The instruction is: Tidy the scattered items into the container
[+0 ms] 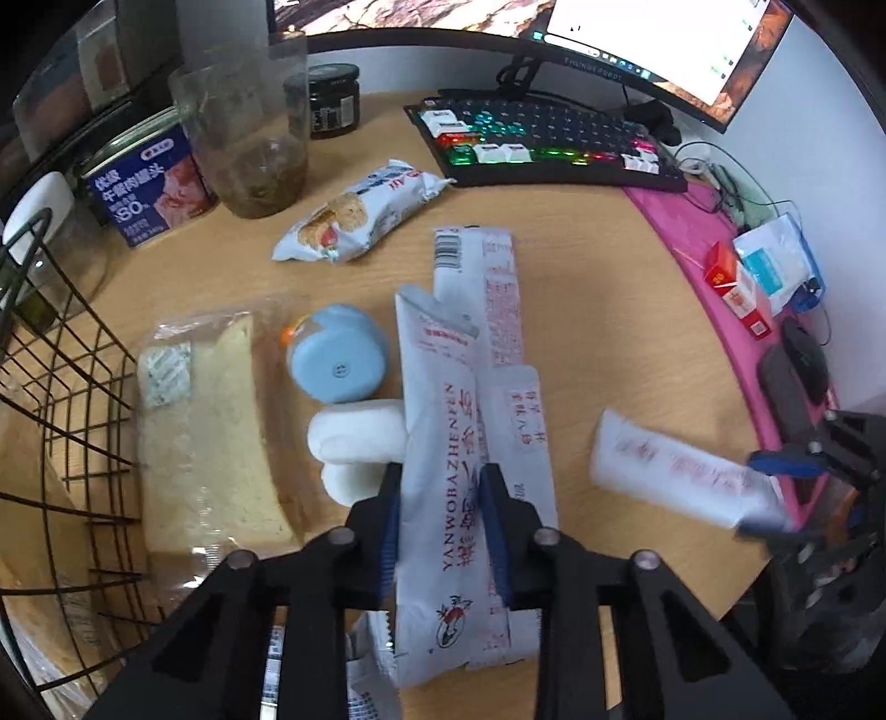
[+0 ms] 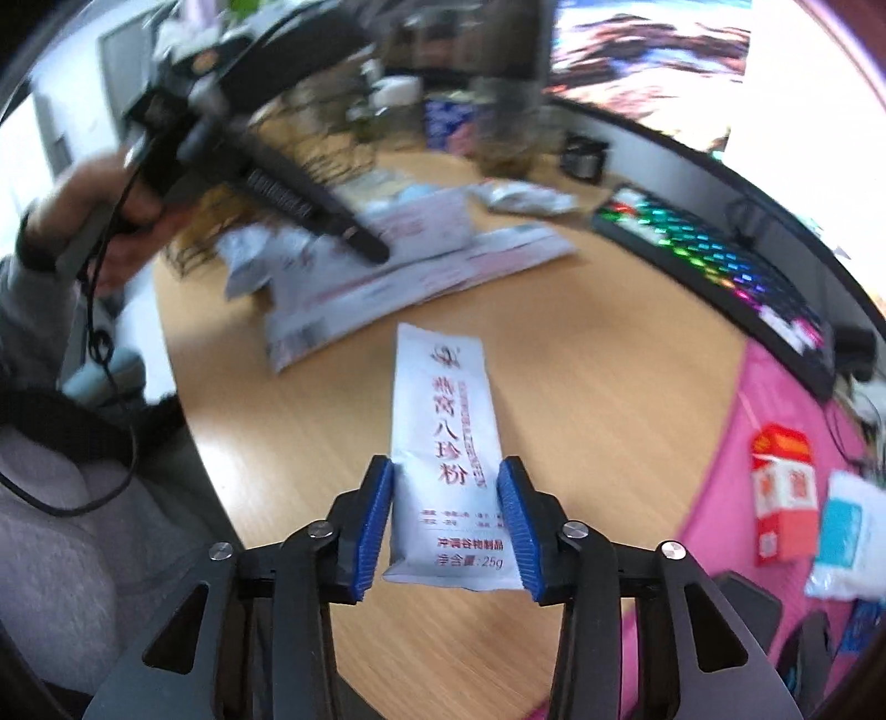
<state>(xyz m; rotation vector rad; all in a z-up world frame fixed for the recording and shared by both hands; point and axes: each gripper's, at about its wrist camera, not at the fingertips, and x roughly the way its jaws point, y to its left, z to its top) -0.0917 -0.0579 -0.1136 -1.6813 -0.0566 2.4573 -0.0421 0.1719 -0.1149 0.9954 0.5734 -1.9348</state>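
1. The round light-wood desk (image 1: 609, 310) carries everything; places below are told from it.
2. A black wire basket (image 1: 61, 399) stands at the desk's left edge, with a clear-wrapped slab of sliced bread (image 1: 205, 432) just beside it.
3. A black backlit keyboard (image 1: 542, 144) lies along the far side, in front of a monitor (image 1: 653, 44).
4. A pink mat (image 1: 692, 238) covers the right edge, bearing a red-and-white carton (image 1: 736, 288).
5. Mid-desk lie long white sachets with red print (image 1: 498, 293), a pale blue round case (image 1: 338, 354) and a white biscuit packet (image 1: 360, 210).
6. The left gripper (image 1: 440, 531) clamps one white sachet (image 1: 443, 498) that lies on the pile.
7. The right gripper (image 2: 446, 520) grips a white powder sachet (image 2: 446, 443) above the bare wood.
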